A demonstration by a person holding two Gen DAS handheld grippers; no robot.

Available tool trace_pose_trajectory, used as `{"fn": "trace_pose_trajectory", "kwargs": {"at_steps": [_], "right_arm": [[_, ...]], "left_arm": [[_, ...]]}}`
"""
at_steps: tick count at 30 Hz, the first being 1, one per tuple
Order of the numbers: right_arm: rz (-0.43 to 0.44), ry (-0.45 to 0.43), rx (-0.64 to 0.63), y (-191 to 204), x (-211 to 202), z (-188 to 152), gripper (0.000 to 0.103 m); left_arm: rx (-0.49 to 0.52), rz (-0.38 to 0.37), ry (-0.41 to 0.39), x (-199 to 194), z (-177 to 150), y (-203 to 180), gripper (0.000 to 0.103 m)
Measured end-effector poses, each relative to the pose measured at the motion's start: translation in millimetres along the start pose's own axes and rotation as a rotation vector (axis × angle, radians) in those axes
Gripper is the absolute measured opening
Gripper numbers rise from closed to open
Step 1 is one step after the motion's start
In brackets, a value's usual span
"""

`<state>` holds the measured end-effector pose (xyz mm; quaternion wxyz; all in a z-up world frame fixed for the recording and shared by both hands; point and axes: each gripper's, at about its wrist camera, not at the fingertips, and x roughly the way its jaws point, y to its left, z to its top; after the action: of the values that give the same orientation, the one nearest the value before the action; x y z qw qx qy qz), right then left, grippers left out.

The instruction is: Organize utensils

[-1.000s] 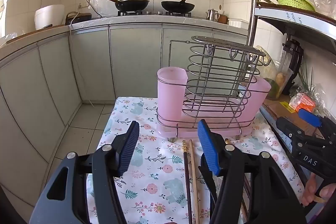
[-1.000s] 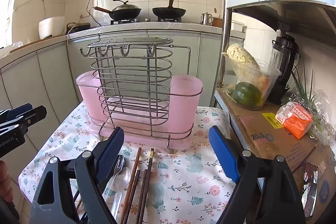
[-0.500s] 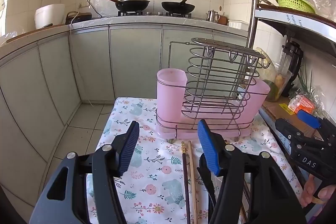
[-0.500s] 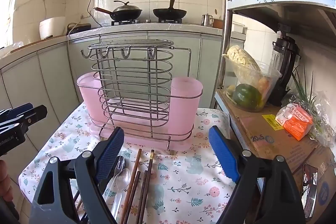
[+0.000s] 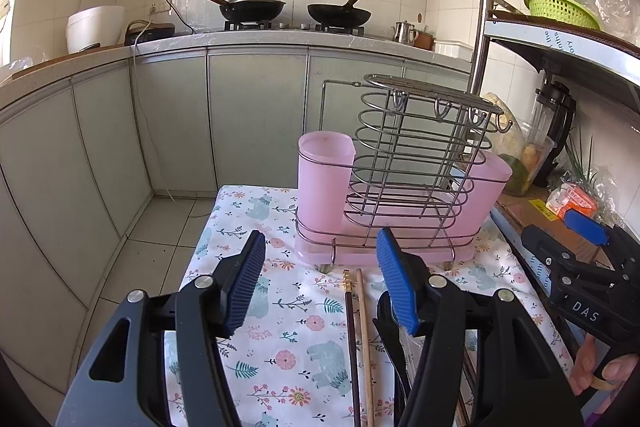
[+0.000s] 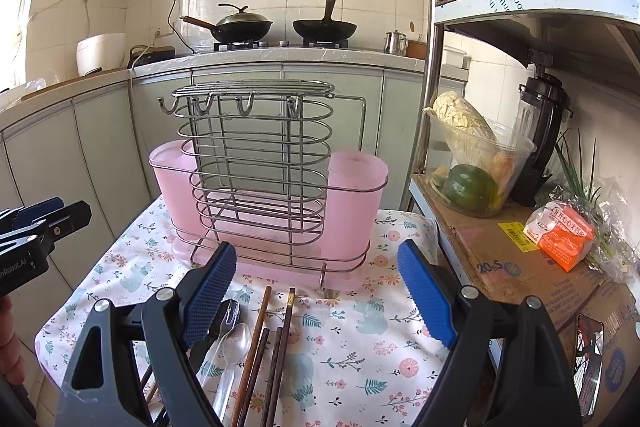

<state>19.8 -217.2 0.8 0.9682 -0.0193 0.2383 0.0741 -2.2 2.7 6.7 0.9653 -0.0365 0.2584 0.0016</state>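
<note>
A wire utensil rack with pink plastic cups stands at the far end of a small table with a floral cloth. In front of it lie several chopsticks, a clear plastic spoon and a dark fork. My left gripper hovers open above the cloth, left of the chopsticks. My right gripper is open too, held over the chopsticks. Nothing sits between either pair of fingers.
A metal shelf unit stands right of the table with a cardboard box, a clear tub of vegetables, a blender and an orange packet. Grey cabinets and a counter with two pans run behind. Tiled floor lies left.
Both views have shifted only slightly; the rack sits marginally lower and nearer in the right wrist view. Both grippers stay open and the utensils have not moved.
</note>
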Motion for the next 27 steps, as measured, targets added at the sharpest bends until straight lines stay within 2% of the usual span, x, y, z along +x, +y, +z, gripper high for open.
{"fn": "trace_pose_trajectory", "kwargs": {"at_steps": [27], "right_arm": [[-0.001,-0.013,-0.013,3.3,-3.3,2.2,0.082]], "left_arm": [[-0.008,0.004,-0.019,-1.5,-0.5,2.6,0.059]]}}
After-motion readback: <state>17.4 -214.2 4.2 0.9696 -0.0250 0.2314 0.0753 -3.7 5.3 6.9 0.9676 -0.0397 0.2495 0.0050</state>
